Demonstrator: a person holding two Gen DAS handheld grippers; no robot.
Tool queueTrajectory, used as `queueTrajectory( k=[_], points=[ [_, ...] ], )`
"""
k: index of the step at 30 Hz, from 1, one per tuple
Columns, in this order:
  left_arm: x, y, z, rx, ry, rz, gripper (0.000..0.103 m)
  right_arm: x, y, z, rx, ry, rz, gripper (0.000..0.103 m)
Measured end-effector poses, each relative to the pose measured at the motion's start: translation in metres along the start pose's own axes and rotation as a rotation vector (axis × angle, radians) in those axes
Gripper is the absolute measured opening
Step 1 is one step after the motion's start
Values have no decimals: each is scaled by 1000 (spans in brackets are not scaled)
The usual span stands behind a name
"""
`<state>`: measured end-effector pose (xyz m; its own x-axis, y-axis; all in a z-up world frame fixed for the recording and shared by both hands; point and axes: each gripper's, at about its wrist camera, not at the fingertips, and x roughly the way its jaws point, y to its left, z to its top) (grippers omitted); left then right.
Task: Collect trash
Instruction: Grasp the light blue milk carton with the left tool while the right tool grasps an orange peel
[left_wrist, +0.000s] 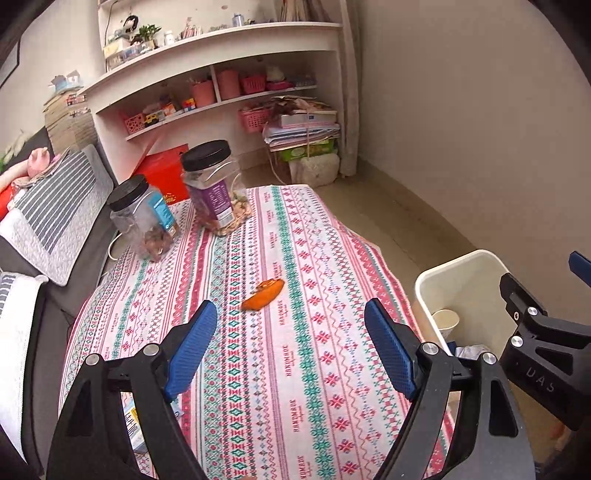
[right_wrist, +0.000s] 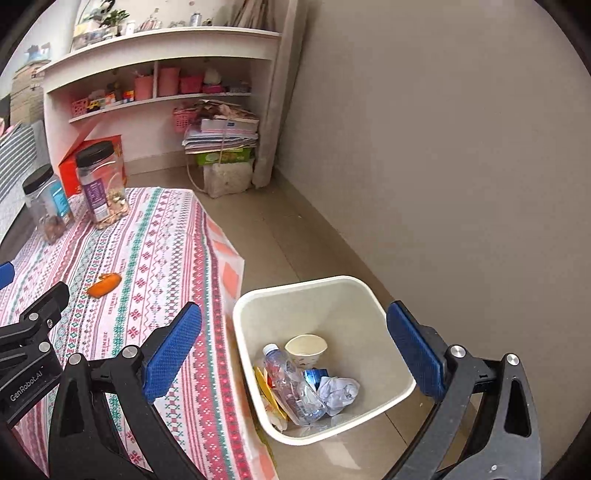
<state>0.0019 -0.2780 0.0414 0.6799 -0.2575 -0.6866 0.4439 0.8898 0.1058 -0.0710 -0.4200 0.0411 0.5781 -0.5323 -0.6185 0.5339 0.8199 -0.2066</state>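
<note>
An orange peel (left_wrist: 263, 294) lies on the patterned tablecloth (left_wrist: 280, 369); it also shows in the right wrist view (right_wrist: 104, 284). My left gripper (left_wrist: 291, 343) is open and empty, hovering above the table just short of the peel. A white trash bin (right_wrist: 258, 306) stands on the floor beside the table; it also shows in the left wrist view (left_wrist: 436, 284). The bin holds a plastic bottle (right_wrist: 291, 384), a paper cup (right_wrist: 306, 349), crumpled paper (right_wrist: 338, 393) and wrappers. My right gripper (right_wrist: 295, 347) is open and empty above the bin.
Two black-lidded snack jars (left_wrist: 212, 184) (left_wrist: 142, 218) stand at the table's far end. A sofa with striped cushions (left_wrist: 55, 206) runs along the left. White shelves (left_wrist: 221, 66), a red box (left_wrist: 162, 173) and stacked papers (left_wrist: 303, 129) stand beyond. A wall (right_wrist: 461, 147) is on the right.
</note>
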Motion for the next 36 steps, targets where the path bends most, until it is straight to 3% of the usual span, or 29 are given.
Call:
queueTrajectory(
  k=[10,20,24,31,33,34,36],
  points=[
    [22,80,-24,-20,128,101,80,8,73,-3,-93,82,125,96],
    [85,149,-76,43,457,117,80,27,119,-5,-99,196,218,96],
    [105,161,-98,71,549,90,81,44,136,-7,-71,265,239,96],
    [110,160,-106,148,610,-38,81,82,153,-10,79,423,298,96],
    [109,160,-111,177,607,-48,74,92,157,-9,126,453,321,96],
    [109,161,-113,181,613,-61,64,98,160,-8,147,464,328,96],
    [110,165,-113,168,613,-81,63,106,167,-5,161,469,321,96]
  ],
)
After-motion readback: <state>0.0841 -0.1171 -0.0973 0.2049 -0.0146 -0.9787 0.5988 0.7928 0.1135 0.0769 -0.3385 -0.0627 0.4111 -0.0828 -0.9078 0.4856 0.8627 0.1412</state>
